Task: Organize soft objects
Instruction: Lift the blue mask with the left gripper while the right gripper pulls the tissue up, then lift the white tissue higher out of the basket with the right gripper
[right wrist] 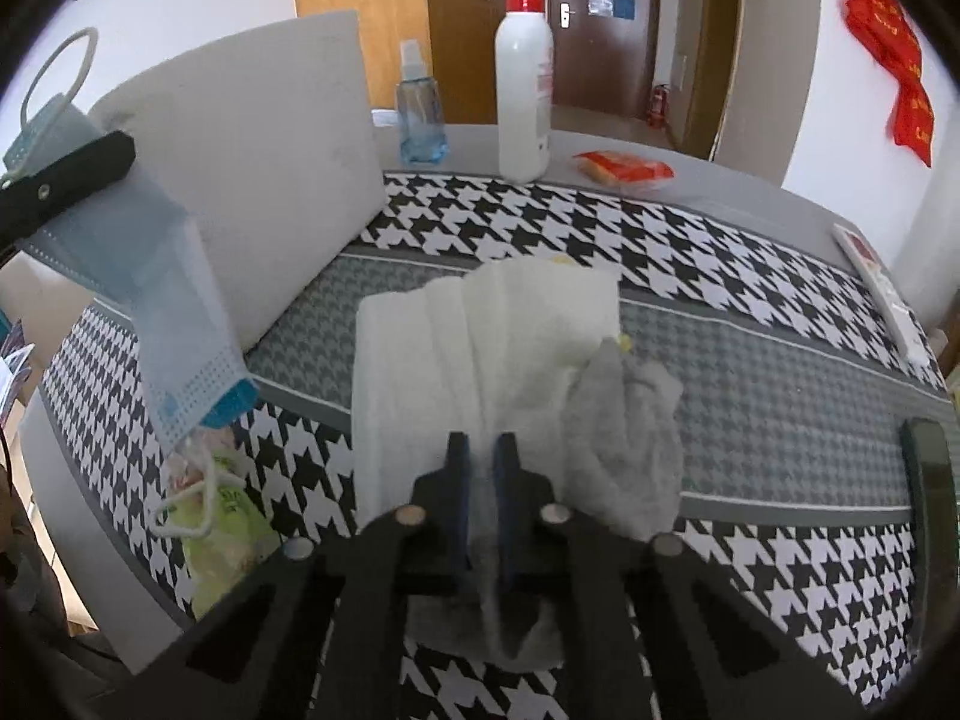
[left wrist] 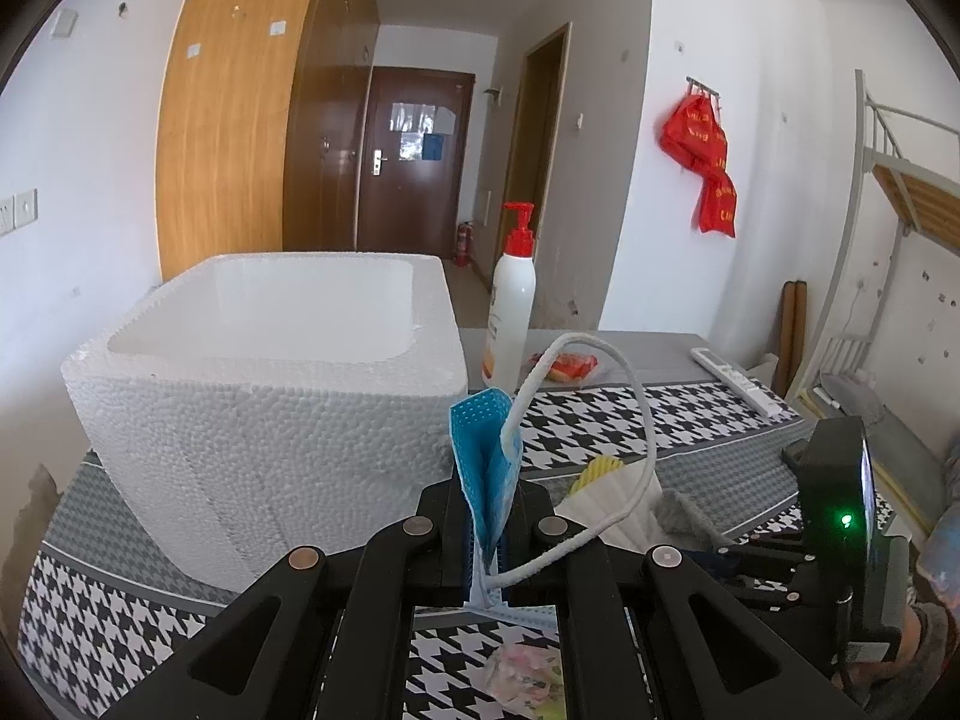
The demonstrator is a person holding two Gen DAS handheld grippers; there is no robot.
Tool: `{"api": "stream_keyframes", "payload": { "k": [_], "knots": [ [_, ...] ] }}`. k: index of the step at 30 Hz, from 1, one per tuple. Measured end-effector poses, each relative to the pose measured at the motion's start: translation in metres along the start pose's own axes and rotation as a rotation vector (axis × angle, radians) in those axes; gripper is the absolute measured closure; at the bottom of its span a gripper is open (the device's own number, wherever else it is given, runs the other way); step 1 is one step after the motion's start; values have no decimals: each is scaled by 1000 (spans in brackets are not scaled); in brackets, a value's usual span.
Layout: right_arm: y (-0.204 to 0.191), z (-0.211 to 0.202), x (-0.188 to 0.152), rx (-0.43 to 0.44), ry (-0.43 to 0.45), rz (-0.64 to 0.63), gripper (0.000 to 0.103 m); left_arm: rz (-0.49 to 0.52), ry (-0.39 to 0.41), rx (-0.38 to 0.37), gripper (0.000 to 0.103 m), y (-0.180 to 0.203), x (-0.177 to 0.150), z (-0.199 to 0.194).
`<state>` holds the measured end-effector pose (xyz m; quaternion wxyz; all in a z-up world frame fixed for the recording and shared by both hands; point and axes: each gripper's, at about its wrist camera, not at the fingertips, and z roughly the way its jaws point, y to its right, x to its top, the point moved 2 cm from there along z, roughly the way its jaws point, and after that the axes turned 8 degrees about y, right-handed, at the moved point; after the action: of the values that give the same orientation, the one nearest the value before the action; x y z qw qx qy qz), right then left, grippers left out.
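Observation:
My left gripper point(left wrist: 489, 495) is shut on a blue face mask point(left wrist: 483, 450) with a white ear loop point(left wrist: 606, 420), held above the table just right of the white foam box point(left wrist: 270, 372). The right wrist view shows that mask point(right wrist: 156, 300) hanging from the left gripper point(right wrist: 66, 174) beside the foam box point(right wrist: 258, 180). My right gripper point(right wrist: 483, 450) is shut on a white cloth point(right wrist: 474, 348) lying on the table, with a grey cloth point(right wrist: 624, 432) bunched against it on the right.
A white pump bottle point(right wrist: 522, 78), a small blue spray bottle point(right wrist: 420, 114) and a red packet point(right wrist: 624, 168) stand at the table's far side. A remote point(right wrist: 882, 288) lies at the right edge. A green-printed plastic bag point(right wrist: 222, 516) lies at the front left.

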<state>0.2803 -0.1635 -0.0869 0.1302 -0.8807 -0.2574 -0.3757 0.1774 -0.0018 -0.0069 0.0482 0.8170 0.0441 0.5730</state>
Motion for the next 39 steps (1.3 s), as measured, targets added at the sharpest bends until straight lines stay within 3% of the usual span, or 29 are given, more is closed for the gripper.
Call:
{"api": "stream_keyframes", "payload": {
  "k": [6, 8, 10, 11, 16, 18, 19, 20, 22, 23, 39],
  "knots": [
    [-2, -6, 0, 2, -17, -12, 94, 0, 6, 1, 97, -1, 0, -2],
    [-7, -6, -1, 4, -21, -29, 84, 0, 6, 0, 97, -1, 0, -3],
    [-12, -5, -1, 3, -18, -49, 56, -1, 4, 0, 97, -1, -1, -3],
    [-15, -6, -1, -6, -6, -68, 49, -4, 3, 2, 97, -2, -2, -4],
    [-16, 2, -2, -35, -22, -83, 49, -5, 4, 1, 97, -3, -2, -6],
    [-15, 7, -5, -49, -41, -85, 51, -5, 7, -3, 97, -3, -2, -6],
    [-14, 6, -4, -46, -33, -80, 61, -4, 9, -2, 97, -3, -2, -7],
    [-13, 5, -4, -50, -33, -79, 76, -3, 10, 0, 97, -4, -1, -7],
    [-8, 5, -1, -58, -36, -66, 91, -9, 10, 0, 97, -5, -1, -7],
    [-5, 5, -1, -52, -38, -51, 94, -9, 12, 2, 97, -5, -1, -7],
    [16, -61, 31, 1, 166, 86, 95, -3, 47, 1, 97, -2, 8, -16]
  ]
}}
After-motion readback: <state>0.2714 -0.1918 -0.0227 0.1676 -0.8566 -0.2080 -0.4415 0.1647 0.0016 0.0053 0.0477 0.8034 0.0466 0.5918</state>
